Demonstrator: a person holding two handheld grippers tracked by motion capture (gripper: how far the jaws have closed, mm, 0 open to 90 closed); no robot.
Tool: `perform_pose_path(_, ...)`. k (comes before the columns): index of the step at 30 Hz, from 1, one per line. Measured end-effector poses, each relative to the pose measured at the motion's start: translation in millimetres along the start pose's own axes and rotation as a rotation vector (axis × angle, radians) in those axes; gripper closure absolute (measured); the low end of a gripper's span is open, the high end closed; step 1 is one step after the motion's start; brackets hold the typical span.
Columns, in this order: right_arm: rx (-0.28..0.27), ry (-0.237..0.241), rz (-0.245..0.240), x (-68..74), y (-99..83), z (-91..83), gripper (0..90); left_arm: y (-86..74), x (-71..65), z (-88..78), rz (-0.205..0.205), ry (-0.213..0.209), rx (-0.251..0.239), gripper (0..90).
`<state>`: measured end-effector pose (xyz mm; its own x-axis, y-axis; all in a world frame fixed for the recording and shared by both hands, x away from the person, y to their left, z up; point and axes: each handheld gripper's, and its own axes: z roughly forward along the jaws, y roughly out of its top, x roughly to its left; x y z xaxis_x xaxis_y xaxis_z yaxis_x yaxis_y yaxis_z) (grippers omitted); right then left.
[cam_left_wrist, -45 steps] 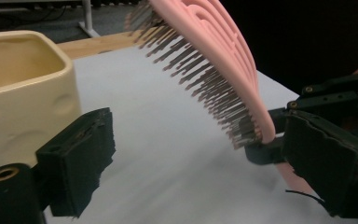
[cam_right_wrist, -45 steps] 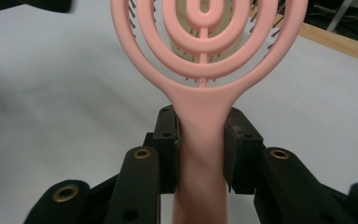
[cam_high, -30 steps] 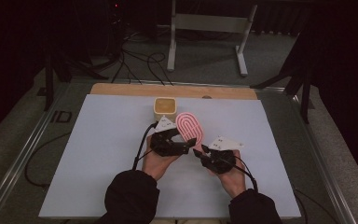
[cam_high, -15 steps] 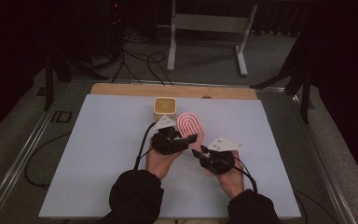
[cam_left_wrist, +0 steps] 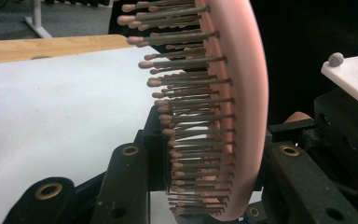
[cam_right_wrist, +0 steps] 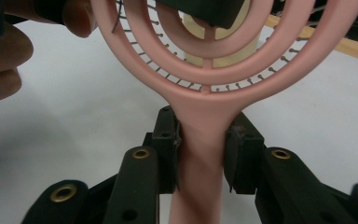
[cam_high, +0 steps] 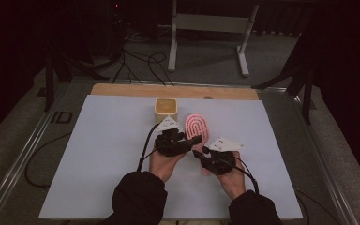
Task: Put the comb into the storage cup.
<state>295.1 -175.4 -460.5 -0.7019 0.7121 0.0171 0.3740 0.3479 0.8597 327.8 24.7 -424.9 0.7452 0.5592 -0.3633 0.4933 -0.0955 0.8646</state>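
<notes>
2 hands meet mid-table. The right gripper clamps the pink hairbrush handle; the left gripper, just closed, pinches its head. A wooden box stands at 11 o'clock of the brush.

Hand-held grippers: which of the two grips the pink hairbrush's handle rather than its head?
The right hand-held gripper clamps the pink plastic hairbrush by its handle; the left hand-held gripper pinches the bristled head.

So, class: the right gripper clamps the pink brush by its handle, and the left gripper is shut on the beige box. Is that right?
Not quite. The left gripper is shut on the brush head, bristles and all, as the left gripper view shows. The box stands apart, untouched. The right gripper does clamp the handle.
</notes>
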Motion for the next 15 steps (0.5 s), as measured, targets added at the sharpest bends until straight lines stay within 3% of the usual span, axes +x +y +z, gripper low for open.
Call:
perform_pose_path(3,-0.004,0.0,-0.006,0.3,-0.1,0.2,66.7,0.3,-0.4,0.0,0.002,-0.001,0.002,64.4)
perform_pose_path(11,-0.004,0.013,0.008,-0.8,0.4,1.5,36.6,1.5,1.9,-2.0,0.018,0.028,0.013,65.1)
perform_pose_path(15,-0.015,-0.002,0.028,-2.7,1.5,-0.2,27.3,1.9,3.0,-3.3,0.023,0.039,0.007,65.1)
